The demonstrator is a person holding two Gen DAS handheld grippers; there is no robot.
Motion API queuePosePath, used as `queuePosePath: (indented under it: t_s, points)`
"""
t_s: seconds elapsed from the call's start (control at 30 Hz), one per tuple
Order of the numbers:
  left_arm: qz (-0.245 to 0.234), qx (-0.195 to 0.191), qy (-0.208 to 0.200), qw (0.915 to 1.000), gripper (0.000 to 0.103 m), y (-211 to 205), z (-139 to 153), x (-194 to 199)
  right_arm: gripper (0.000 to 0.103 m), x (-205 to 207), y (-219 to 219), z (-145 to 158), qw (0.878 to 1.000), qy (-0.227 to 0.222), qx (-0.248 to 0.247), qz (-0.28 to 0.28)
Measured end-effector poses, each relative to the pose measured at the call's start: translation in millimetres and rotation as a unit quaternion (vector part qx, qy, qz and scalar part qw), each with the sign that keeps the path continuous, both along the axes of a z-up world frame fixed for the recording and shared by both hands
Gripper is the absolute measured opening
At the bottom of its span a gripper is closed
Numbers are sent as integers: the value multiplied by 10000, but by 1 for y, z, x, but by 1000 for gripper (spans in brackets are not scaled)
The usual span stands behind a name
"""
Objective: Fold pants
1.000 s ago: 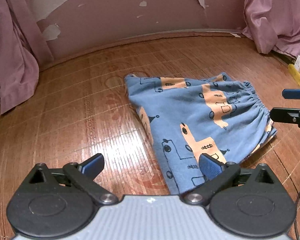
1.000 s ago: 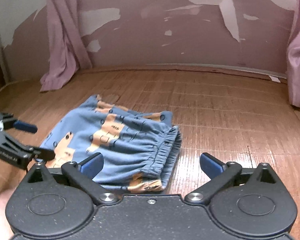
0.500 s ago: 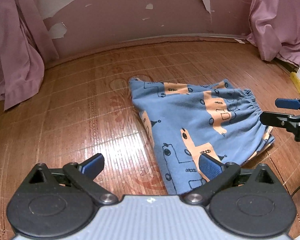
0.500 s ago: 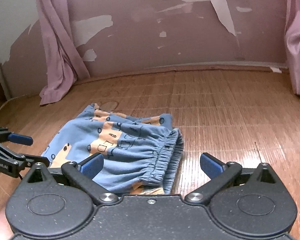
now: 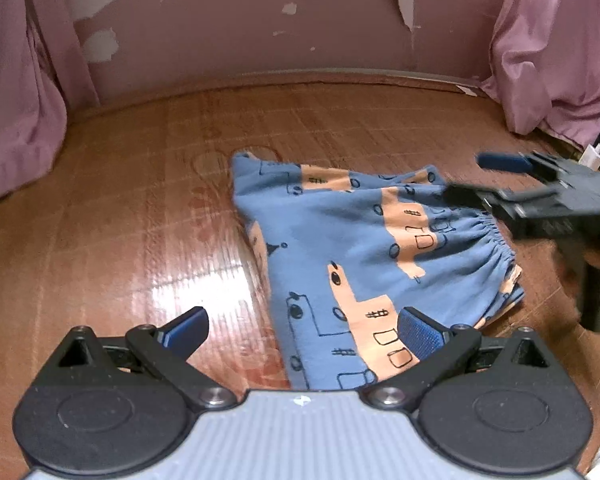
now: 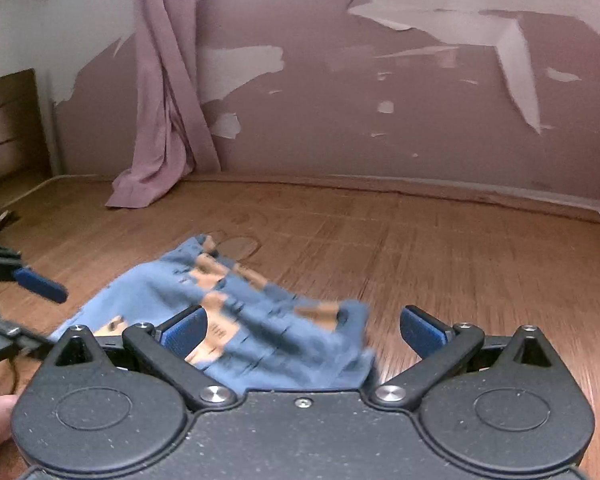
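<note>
Blue pants (image 5: 352, 248) with orange print lie folded flat on the wooden floor, the gathered waistband (image 5: 488, 236) at the right. My left gripper (image 5: 300, 330) hovers open over the near leg end, one pad over bare floor, the other over the cloth. The right gripper (image 5: 472, 178) shows at the right of the left wrist view, open above the waistband, blurred. In the right wrist view the pants (image 6: 260, 320) lie blurred between the open fingers of my right gripper (image 6: 302, 330), and the left gripper (image 6: 28, 304) shows at the far left.
Pink curtains (image 5: 560, 48) hang at both sides against a peeling pink wall (image 6: 380, 100). A white plug and cable (image 5: 594, 152) sit at the far right. A dark wooden panel (image 6: 8, 128) stands at the left. Bare floor (image 5: 120, 220) lies left of the pants.
Both grippers have tilted upward and shifted, so more wall shows. The right gripper has moved in over the waistband. The pants lie as before.
</note>
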State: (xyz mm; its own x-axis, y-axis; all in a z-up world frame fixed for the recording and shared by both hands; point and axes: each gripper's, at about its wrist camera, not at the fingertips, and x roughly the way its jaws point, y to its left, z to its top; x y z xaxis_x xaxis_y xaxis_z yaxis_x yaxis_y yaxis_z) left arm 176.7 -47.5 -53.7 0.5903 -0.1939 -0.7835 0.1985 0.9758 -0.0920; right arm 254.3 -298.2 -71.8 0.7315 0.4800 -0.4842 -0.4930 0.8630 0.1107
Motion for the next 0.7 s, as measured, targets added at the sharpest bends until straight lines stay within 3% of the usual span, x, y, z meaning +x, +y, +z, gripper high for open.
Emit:
queuePosePath:
  t_s: [0.07, 0.17, 0.33, 0.4, 0.63, 0.7]
  points:
    - [131, -116, 70, 9998, 103, 2, -3, 1, 102, 17, -3, -4, 9999, 48, 153, 2]
    - [348, -425, 129, 9984, 102, 9, -5, 1, 102, 39, -13, -16, 9969, 488, 610, -26]
    - [685, -957, 145, 9929, 100, 18, -8, 0, 82, 41, -18, -31, 9947, 771, 686, 56]
    - [759, -1089, 179, 9910, 95, 20, -9, 0, 73, 41, -20, -32, 9937, 818, 765, 96]
    - [668, -1198, 364, 9899, 74, 13, -13, 0, 55, 38, -23, -34, 9925, 921, 801, 35]
    - [643, -1166, 359, 9904, 61, 10, -14, -1, 49, 35, -18, -33, 9938, 884, 672, 96]
